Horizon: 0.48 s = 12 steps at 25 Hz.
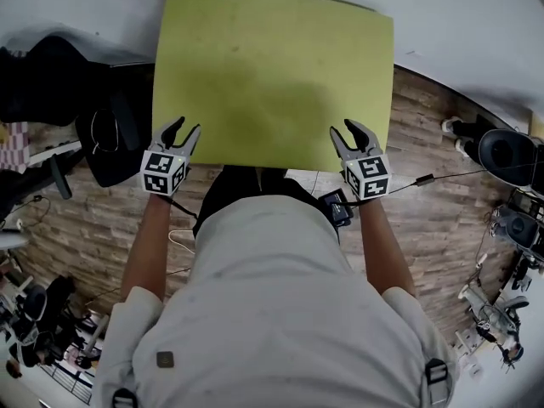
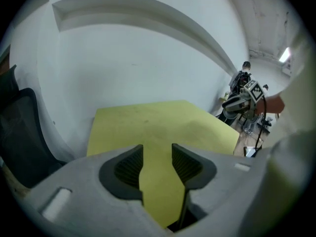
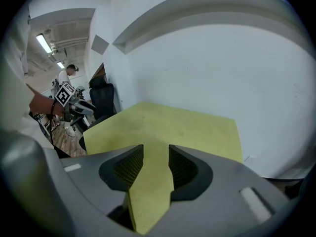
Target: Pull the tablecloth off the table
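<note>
A yellow-green tablecloth (image 1: pixel 272 66) covers the whole table top and lies flat. My left gripper (image 1: pixel 185 128) hovers at the cloth's near left corner. My right gripper (image 1: pixel 343 129) hovers at its near right corner. In the left gripper view the jaws (image 2: pixel 157 154) stand apart, with the tablecloth (image 2: pixel 163 122) showing through the gap. The right gripper (image 3: pixel 156 152) is open too, and the near edge of the tablecloth (image 3: pixel 187 127) lies below its gap. Neither pair of pads presses on the cloth. Each gripper view shows the other gripper, the right gripper (image 2: pixel 244 95) and the left gripper (image 3: pixel 69 100).
A black office chair (image 1: pixel 110 143) stands left of the table, on a wooden floor (image 1: pixel 425 143). A white wall (image 2: pixel 148 58) rises right behind the table. Cables and dark equipment (image 1: pixel 510 160) lie at the right. A person (image 3: pixel 64 75) stands far off.
</note>
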Each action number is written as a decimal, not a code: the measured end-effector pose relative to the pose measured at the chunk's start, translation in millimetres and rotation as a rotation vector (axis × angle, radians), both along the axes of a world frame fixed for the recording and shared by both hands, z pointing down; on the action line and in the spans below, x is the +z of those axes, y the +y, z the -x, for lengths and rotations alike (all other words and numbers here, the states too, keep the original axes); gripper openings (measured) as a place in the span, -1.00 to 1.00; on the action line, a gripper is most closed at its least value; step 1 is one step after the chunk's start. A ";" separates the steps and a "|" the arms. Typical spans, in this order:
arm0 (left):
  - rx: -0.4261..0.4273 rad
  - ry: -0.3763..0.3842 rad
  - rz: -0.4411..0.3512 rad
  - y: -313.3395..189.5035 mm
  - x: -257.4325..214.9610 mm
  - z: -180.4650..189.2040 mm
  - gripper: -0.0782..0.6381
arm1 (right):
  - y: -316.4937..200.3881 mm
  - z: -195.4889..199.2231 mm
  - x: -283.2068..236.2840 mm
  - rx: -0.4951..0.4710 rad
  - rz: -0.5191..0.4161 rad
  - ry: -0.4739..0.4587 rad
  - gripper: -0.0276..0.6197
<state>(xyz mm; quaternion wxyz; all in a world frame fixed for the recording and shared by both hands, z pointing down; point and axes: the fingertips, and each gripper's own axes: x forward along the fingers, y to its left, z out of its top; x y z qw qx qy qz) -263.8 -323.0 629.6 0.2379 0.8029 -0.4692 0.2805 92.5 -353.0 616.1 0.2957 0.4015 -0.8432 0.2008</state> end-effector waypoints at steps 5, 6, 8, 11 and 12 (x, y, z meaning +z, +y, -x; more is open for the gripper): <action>0.025 -0.026 0.076 -5.1 36.9 4.9 -0.18 | -1.6 -5.3 31.5 0.022 0.057 0.047 -0.30; 0.028 -0.031 0.091 -4.3 42.5 5.9 -0.17 | 0.5 -6.2 37.8 0.022 0.071 0.059 -0.28; 0.039 -0.046 0.117 -2.0 52.5 7.7 -0.15 | 4.3 -7.5 49.2 0.024 0.100 0.077 -0.23; 0.053 -0.069 0.152 -0.9 69.8 15.3 -0.11 | 5.4 -5.9 66.5 0.031 0.133 0.100 -0.19; 0.054 -0.076 0.164 -1.4 75.5 18.0 -0.10 | 5.1 -5.4 72.6 0.031 0.143 0.109 -0.18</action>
